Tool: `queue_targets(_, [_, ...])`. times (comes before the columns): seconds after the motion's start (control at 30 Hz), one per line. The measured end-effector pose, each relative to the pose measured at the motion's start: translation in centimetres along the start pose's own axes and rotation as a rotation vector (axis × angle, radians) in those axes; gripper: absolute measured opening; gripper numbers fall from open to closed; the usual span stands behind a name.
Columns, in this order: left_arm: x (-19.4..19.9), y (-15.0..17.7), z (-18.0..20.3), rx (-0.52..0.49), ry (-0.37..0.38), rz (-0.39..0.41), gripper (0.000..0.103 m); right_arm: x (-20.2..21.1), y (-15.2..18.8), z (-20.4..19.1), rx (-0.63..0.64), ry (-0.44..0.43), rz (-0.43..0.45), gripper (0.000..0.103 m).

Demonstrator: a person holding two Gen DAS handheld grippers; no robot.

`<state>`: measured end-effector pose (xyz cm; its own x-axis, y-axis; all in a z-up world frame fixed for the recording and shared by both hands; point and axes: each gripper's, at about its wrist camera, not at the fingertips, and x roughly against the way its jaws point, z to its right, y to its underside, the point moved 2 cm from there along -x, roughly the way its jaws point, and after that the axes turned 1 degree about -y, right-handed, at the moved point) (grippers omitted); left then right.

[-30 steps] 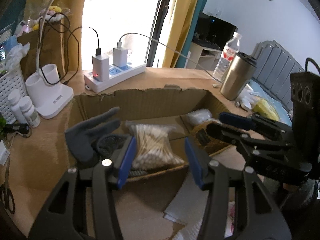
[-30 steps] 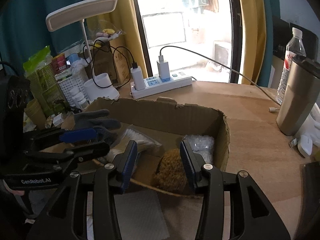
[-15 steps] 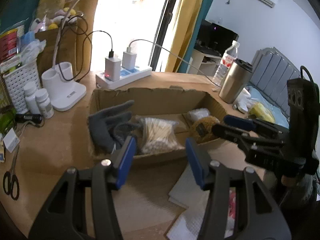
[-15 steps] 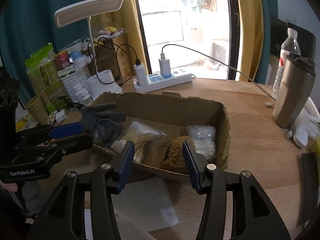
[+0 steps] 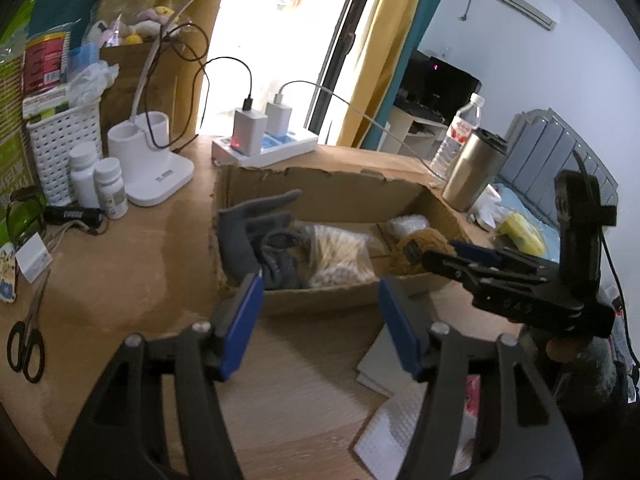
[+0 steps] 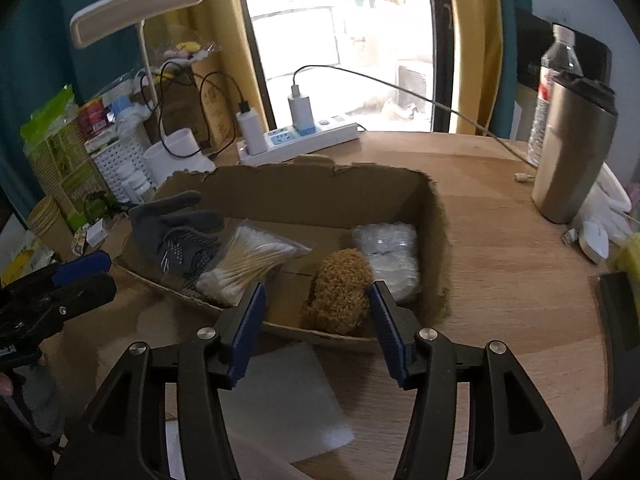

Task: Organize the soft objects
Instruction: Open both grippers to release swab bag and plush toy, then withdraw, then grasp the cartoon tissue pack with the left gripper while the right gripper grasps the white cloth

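An open cardboard box (image 5: 320,196) (image 6: 312,188) stands on the wooden desk. In it lie grey gloves (image 5: 256,232) (image 6: 176,236) draped over the left wall, a bag of cotton swabs (image 5: 340,252) (image 6: 248,264), a brown fuzzy ball (image 5: 420,248) (image 6: 340,292) and a clear bag of white pads (image 5: 404,224) (image 6: 388,256). My left gripper (image 5: 320,304) is open and empty, in front of the box. My right gripper (image 6: 316,304) is open and empty, at the box's near wall; it also shows in the left wrist view (image 5: 472,260).
White cloth sheets (image 6: 280,396) (image 5: 396,364) lie on the desk before the box. A power strip (image 5: 264,148), lamp base (image 5: 152,160), pill bottles (image 5: 96,180) and scissors (image 5: 24,344) are at the left. A steel tumbler (image 6: 572,148) and water bottle (image 6: 556,80) stand at the right.
Both grippers have pulled back and up from the box, which now sits farther away. Both stay open and empty. The gloves rest in the box.
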<state>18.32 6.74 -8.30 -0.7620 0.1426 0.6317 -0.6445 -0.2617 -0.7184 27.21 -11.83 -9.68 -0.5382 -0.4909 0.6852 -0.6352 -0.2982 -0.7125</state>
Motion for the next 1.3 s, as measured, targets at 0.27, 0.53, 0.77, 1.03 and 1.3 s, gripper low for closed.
queue_targets(0.27, [0.8,0.5,-0.6,0.008,-0.011,0.006,0.062,-0.4,-0.3,-1.8,0.044,-0.020,-0.001,0.059])
queue_targets(0.53, [1.7,1.2,0.2,-0.003,-0.009,0.012,0.062,1.2,0.2,-2.5,0.048,-0.028,0.021,0.061])
queue_targets(0.77, [2.8,2.1,1.4,-0.024,0.004,0.018,0.062,4.1,1.2,-2.6,0.053,-0.008,0.062,0.061])
queue_targets(1.03, [4.1,3.3,2.7,-0.048,0.014,0.025,0.062,6.4,2.8,-2.7,0.046,0.007,0.082,0.062])
queue_targets(1.3, [4.7,5.1,3.4,-0.050,0.008,0.012,0.063,7.8,4.9,-3.5,0.051,0.001,0.084,0.070])
